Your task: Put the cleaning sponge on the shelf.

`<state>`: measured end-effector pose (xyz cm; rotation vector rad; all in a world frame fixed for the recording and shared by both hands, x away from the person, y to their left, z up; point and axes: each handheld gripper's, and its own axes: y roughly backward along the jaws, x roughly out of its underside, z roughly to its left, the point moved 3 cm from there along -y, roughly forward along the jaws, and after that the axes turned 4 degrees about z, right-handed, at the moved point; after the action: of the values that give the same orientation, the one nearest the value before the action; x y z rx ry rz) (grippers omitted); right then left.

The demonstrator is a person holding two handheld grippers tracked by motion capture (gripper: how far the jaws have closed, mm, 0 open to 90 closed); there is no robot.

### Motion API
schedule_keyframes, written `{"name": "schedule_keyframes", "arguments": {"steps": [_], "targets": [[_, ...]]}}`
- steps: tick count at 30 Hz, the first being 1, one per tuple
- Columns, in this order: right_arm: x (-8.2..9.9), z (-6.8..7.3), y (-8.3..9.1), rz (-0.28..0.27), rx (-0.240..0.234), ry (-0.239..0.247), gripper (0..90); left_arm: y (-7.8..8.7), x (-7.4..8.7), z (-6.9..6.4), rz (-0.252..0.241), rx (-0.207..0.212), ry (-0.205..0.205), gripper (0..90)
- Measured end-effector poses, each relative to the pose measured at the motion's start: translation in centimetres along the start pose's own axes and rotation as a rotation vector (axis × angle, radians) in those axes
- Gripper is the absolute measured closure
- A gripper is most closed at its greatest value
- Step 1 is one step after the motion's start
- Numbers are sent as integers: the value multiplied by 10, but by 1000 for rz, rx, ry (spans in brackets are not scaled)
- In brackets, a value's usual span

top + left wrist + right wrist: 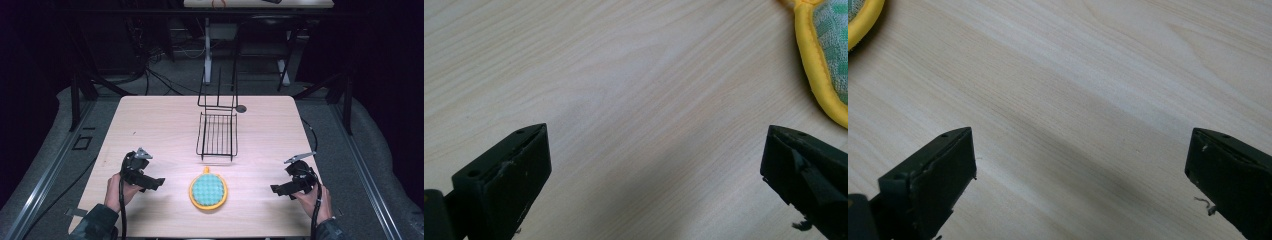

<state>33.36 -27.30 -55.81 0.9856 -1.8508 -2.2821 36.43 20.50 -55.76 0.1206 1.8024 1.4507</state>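
Note:
A round pot holder (208, 190) with a yellow rim and a teal checked middle lies flat near the table's front, between my two hands. Its yellow edge (819, 75) shows at the upper right of the left gripper view and as a sliver (860, 22) at the upper left of the right gripper view. My left gripper (159, 182) is held low to the left of it, jaws wide apart over bare wood (654, 150). My right gripper (275, 189) stands open to the right of it, nothing between its jaws (1078, 150).
A black wire rack (217, 134) with an upright back frame stands on the middle of the light wooden table (150, 125), behind the pot holder. A small dark round disc (241, 108) lies beside the rack's far corner. Table legs and cables crowd the dark floor beyond.

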Motion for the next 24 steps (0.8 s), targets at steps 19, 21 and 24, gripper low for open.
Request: {"name": "schedule_keyframes", "arguments": {"steps": [19,21,24], "targets": [[-2,5,-4,24,-7,19,11,4,-15,-21,-24,56,-22,0],[-2,5,-5,24,-1,21,11,4,-21,-26,-34,80,-21,1],[-3,6,-5,18,-5,21,13,2,-27,-33,-37,88,-31,1]]}}
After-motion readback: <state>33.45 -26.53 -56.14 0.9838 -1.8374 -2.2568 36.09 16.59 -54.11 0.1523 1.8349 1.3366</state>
